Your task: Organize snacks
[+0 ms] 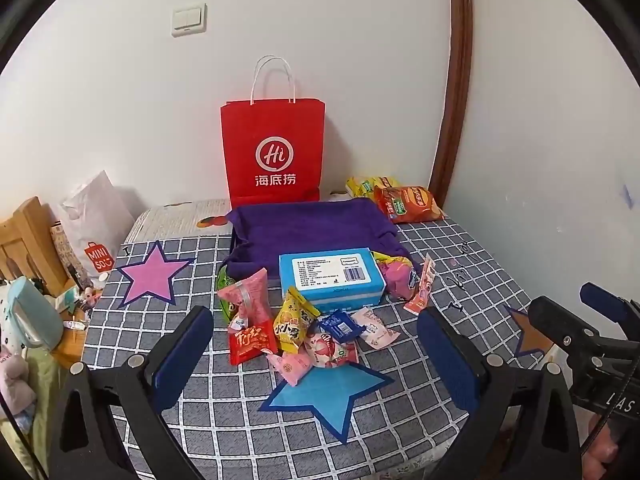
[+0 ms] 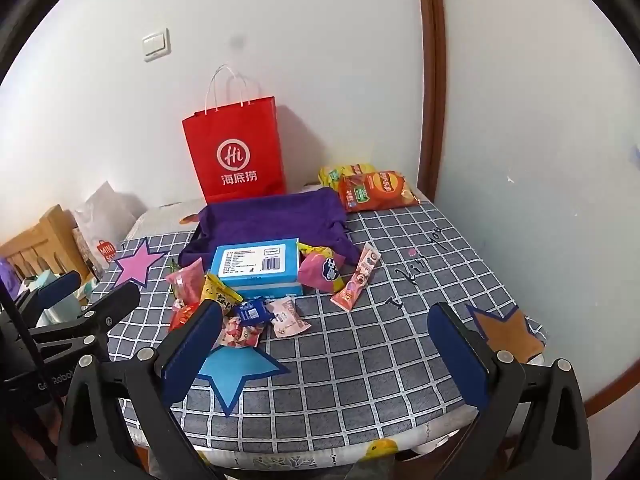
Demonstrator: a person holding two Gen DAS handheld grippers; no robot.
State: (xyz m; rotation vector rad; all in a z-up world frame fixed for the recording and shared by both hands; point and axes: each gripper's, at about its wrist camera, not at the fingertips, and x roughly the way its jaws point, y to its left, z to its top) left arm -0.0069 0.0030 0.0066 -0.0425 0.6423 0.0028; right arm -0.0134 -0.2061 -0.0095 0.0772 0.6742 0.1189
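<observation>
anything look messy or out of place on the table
Yes: small snack packets lie heaped on the cloth in front of the blue box, while the purple tray behind looks empty. Nothing looks spilled or torn.

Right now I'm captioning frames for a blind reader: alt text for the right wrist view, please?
Snack packets lie heaped around a blue box on a checked table, before a purple tray and red bag. The open right gripper is empty.
</observation>
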